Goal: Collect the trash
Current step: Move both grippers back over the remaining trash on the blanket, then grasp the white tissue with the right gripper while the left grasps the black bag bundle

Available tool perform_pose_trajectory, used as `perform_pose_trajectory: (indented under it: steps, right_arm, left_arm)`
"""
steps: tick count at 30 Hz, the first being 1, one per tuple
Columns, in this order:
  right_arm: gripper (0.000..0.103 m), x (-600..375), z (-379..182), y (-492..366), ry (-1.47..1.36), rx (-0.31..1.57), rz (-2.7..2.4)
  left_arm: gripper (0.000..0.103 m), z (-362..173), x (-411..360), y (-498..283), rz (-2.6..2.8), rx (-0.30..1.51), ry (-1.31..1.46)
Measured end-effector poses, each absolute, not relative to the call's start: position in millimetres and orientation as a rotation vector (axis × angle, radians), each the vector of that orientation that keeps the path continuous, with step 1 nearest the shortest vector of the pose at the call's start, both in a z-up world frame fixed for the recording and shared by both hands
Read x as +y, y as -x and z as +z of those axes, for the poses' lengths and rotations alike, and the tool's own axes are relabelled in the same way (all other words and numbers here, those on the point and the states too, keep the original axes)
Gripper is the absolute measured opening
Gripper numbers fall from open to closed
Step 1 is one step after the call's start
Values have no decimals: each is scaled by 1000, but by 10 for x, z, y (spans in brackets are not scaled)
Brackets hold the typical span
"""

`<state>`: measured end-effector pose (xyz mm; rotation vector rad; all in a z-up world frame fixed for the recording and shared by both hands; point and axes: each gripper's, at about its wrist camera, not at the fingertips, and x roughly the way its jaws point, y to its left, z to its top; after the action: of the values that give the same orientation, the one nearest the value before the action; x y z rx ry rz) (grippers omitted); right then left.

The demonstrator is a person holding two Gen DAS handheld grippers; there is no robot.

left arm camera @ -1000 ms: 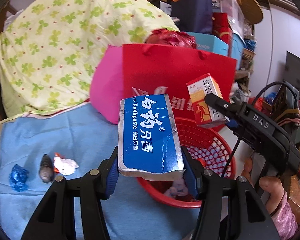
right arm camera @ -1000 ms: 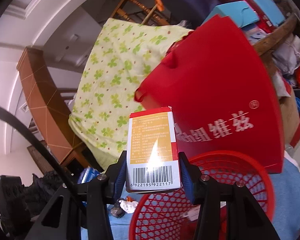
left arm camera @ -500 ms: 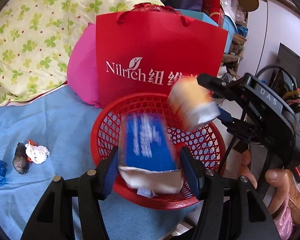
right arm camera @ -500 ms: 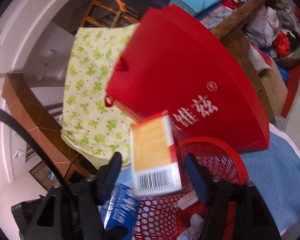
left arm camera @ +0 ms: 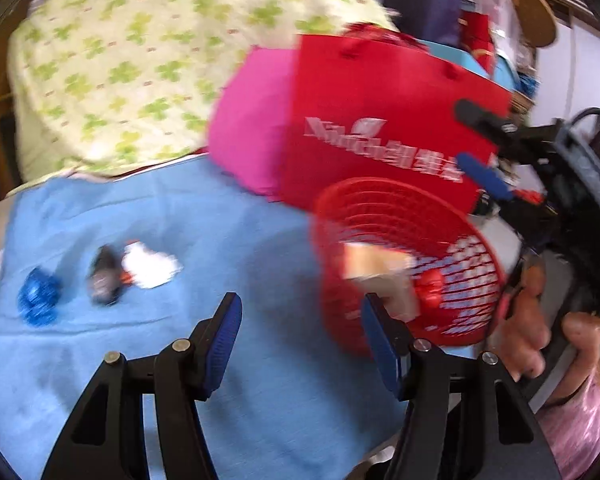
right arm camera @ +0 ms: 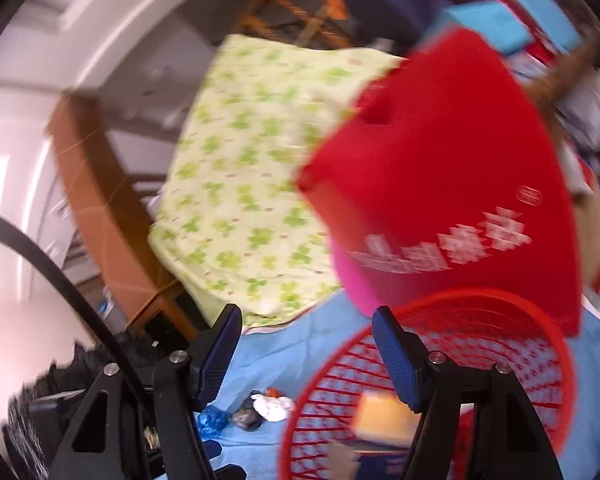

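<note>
A red mesh basket (left arm camera: pixel 404 216) stands on the blue cloth (left arm camera: pixel 188 224), also in the right wrist view (right arm camera: pixel 512 364). An orange box (left arm camera: pixel 380 276) lies inside it, also seen in the right wrist view (right arm camera: pixel 384 412), above the blue toothpaste box (right arm camera: pixel 384 464). My left gripper (left arm camera: pixel 302 344) is open and empty, left of the basket. My right gripper (right arm camera: pixel 306 356) is open and empty above the basket's left rim; it shows in the left wrist view (left arm camera: pixel 480 144). A blue wrapper (left arm camera: pixel 38 296), a dark scrap (left arm camera: pixel 104 276) and a white crumpled paper (left arm camera: pixel 150 266) lie on the cloth at left.
A red paper bag (left arm camera: pixel 384 120) and a pink bag (left arm camera: pixel 252 120) stand behind the basket. A green-patterned quilt (left arm camera: pixel 132 56) is piled at the back. Boxes and clutter (left arm camera: pixel 488 40) fill the far right.
Both grippers opened. The toothpaste box and the orange box dropped into the red basket. The left gripper swung left, away from the basket.
</note>
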<state>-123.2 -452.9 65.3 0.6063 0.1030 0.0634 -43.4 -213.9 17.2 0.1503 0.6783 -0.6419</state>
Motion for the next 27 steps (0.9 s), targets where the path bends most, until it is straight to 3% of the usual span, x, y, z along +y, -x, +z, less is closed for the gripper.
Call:
perform_pose_trajectory:
  steps: [11,22,27]
  right_arm:
    - [71,-3305,641,665,-432,230,322]
    - [71,-2721,-73,-544,-508,668,313]
    - [71,-2685,-365,-1031,-503,765,267]
  left_arm:
    - [65,-100,-589,255,-316,702,-54]
    - [65,-404,-239,-141,-273,718,-16]
    - [65,-498,-241,-472,-287,704,-6]
